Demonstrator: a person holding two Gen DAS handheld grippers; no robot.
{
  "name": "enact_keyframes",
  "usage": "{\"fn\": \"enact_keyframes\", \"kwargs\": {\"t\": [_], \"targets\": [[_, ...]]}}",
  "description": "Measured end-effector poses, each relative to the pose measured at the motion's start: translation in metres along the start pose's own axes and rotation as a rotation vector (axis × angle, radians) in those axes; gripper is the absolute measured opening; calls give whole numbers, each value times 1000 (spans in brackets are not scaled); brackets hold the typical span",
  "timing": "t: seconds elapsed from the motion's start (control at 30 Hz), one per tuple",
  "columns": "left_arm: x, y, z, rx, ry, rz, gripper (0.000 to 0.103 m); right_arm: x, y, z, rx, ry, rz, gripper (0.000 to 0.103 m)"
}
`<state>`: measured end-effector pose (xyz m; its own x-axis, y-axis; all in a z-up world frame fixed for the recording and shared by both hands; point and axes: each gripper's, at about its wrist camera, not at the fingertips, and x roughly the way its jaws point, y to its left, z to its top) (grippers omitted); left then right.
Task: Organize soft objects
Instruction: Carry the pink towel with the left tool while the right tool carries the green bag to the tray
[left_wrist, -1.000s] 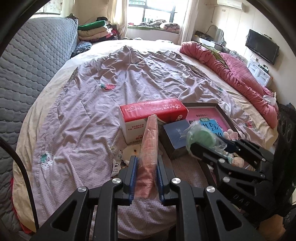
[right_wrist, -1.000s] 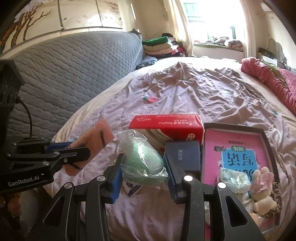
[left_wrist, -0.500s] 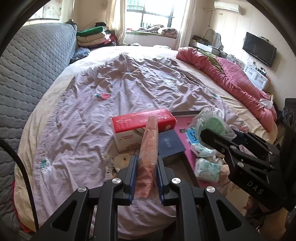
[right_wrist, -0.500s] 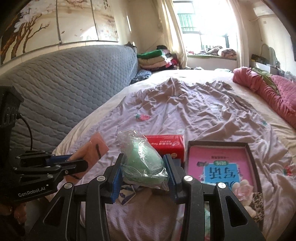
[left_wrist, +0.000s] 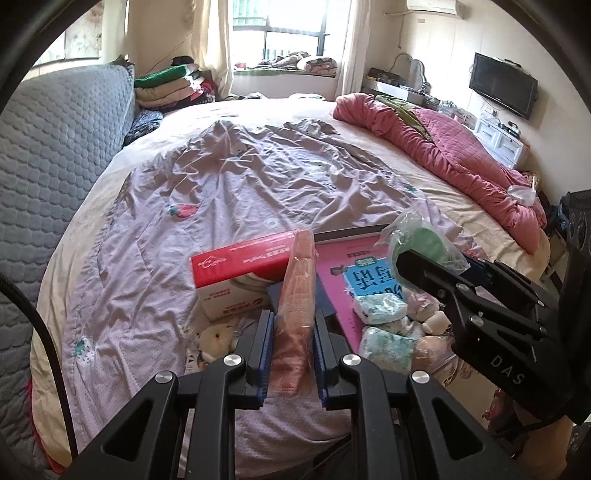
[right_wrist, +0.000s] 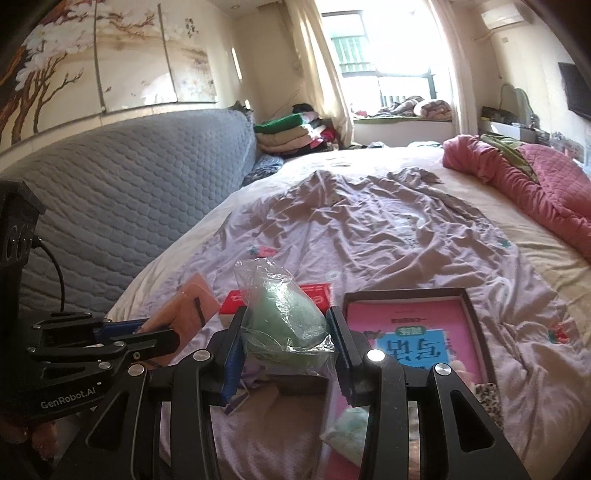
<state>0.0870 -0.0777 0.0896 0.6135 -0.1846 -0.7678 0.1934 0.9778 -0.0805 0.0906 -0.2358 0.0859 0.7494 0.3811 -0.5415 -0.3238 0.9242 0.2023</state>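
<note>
Left wrist view: the left claw (left_wrist: 291, 343) is clamped on a flat pink packet in clear wrap (left_wrist: 297, 295), which stands up on edge between the blue pads, above the near edge of the bed (left_wrist: 424, 181). Below and beyond it on the lilac sheet (left_wrist: 236, 192) lies a red-and-white tissue box (left_wrist: 236, 273), with a dark blue box (left_wrist: 275, 295) just beside it and a small plush toy (left_wrist: 216, 338) nearer the camera. To the right sits a shallow dark tray (left_wrist: 351, 232) with a pink printed bottom, holding two wrapped tissue packs (left_wrist: 380, 308) and other soft pieces. The right claw (left_wrist: 424, 258) reaches in from the right above the tray.

Right wrist view: the right claw is clamped on a green soft object in a clear plastic bag (right_wrist: 286, 325), held above the sheet in front of the tissue box and left of the tray. The left claw appears at the left with its pink packet. A rolled red quilt (right_wrist: 524, 184) lies along the far right side of the bed, and folded clothes (right_wrist: 286, 134) are stacked by the grey headboard (right_wrist: 122, 184).
</note>
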Motion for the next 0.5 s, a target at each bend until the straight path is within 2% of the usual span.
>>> {"fn": "enact_keyframes", "kwargs": {"t": [0.3, 0.5], "targets": [[4, -32, 8, 47, -5, -15, 20, -23, -38, 6, 63, -42, -46, 43], [17, -45, 10, 59, 15, -26, 20, -24, -60, 5, 88, -36, -68, 43]]}}
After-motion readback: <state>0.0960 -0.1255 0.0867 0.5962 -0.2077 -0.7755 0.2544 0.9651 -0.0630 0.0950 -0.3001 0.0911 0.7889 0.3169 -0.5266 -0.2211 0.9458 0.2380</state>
